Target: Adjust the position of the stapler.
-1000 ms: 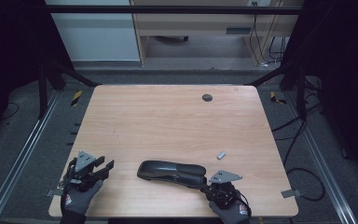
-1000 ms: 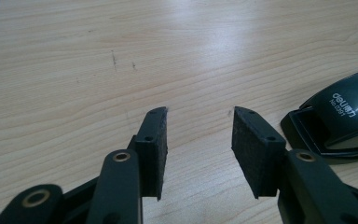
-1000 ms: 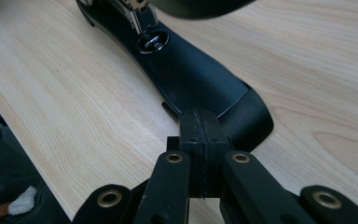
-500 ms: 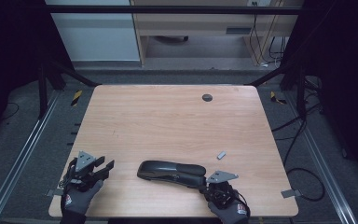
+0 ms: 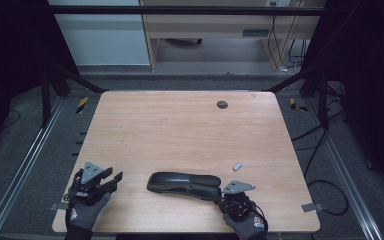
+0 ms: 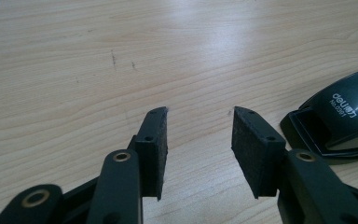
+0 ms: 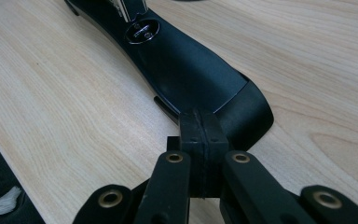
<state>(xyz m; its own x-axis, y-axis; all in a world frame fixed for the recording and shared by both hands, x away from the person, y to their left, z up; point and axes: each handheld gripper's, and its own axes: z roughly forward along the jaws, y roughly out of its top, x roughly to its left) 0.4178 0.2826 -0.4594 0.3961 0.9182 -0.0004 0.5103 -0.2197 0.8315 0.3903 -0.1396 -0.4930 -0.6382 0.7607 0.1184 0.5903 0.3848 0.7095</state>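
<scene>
1. Low in the high view, I see the black stapler (image 5: 184,183) lying flat on the wooden tabletop (image 5: 180,130), lengthwise across the lower middle of the frame. My right gripper (image 5: 219,192) sits at the stapler's right end, at lower right of centre, with my gloved hand below it. My left gripper (image 5: 112,179) rests at lower left, apart from the stapler's left end. A small grey piece (image 5: 237,166) lies just right of and above the stapler, and a dark round grommet (image 5: 222,104) sits near the tabletop's far edge.

2. Across the left gripper view, my jaws rise from the bottom and stand apart, with bare wood between the pads (image 6: 154,149) and nothing held. The stapler's (image 6: 340,116) dark end, with white lettering, shows at the right edge, just beside the right-hand jaw.

3. Through the right gripper view, my jaws are pressed together in the lower centre, their tips right at the stapler's (image 7: 186,70) near rounded end. Whether they pinch its edge I cannot tell. The stapler's body runs away toward the upper left.
</scene>
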